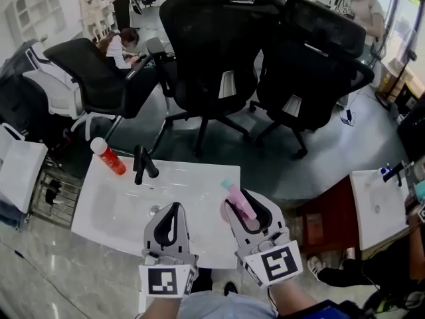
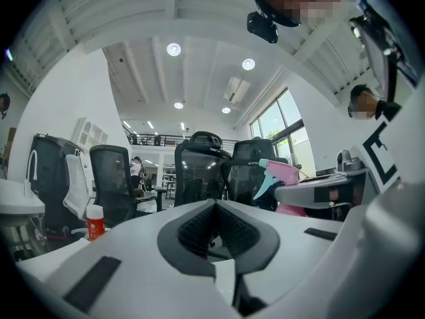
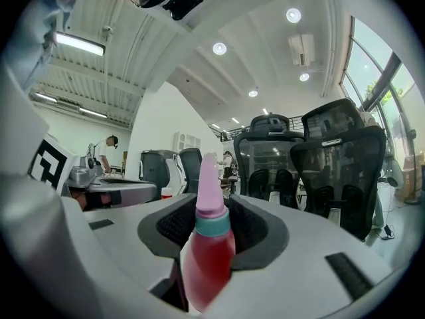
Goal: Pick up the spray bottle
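The spray bottle [image 1: 238, 199] has a pink trigger head, a teal collar and a red body. My right gripper [image 1: 251, 211] is shut on it and holds it above the front right of the white sink [image 1: 119, 205]. In the right gripper view the spray bottle [image 3: 209, 244] stands upright between the dark pads of the right gripper [image 3: 212, 201]. My left gripper [image 1: 174, 208] hangs beside it on the left, shut with nothing in it. In the left gripper view the left gripper [image 2: 216, 203] shows its tips meeting, and the spray bottle [image 2: 285, 175] is at the right.
A red bottle with a white cap [image 1: 107, 156] lies at the sink's back left corner, next to a black faucet [image 1: 143, 165]. Black office chairs [image 1: 212, 52] stand beyond the sink. Another white basin [image 1: 375, 205] is at the far right.
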`<state>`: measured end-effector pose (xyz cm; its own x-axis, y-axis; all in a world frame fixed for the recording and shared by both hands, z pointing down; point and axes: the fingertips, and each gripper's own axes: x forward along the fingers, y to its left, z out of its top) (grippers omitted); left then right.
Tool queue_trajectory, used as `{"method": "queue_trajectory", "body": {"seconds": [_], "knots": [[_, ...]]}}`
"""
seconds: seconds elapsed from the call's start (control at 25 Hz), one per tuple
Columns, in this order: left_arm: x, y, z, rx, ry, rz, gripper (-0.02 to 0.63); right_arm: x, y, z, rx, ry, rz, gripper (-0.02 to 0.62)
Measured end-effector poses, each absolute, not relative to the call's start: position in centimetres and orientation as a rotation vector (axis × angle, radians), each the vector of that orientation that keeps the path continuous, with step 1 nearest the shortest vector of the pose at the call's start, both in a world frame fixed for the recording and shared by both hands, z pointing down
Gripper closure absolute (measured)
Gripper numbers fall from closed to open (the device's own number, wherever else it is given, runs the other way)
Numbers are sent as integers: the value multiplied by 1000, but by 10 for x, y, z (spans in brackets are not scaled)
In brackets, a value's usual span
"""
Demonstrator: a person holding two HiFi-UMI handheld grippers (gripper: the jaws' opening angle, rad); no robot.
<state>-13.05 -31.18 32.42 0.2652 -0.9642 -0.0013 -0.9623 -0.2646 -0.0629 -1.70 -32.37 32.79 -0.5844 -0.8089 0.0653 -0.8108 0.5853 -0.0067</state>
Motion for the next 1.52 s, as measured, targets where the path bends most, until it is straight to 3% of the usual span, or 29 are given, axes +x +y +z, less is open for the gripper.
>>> {"method": "queue_trajectory", "body": {"seconds": [1.52], "knots": [[-130,-295,309,-2453,1835,-37,591,-23,-302,319,1410,-2759,37,440]]}}
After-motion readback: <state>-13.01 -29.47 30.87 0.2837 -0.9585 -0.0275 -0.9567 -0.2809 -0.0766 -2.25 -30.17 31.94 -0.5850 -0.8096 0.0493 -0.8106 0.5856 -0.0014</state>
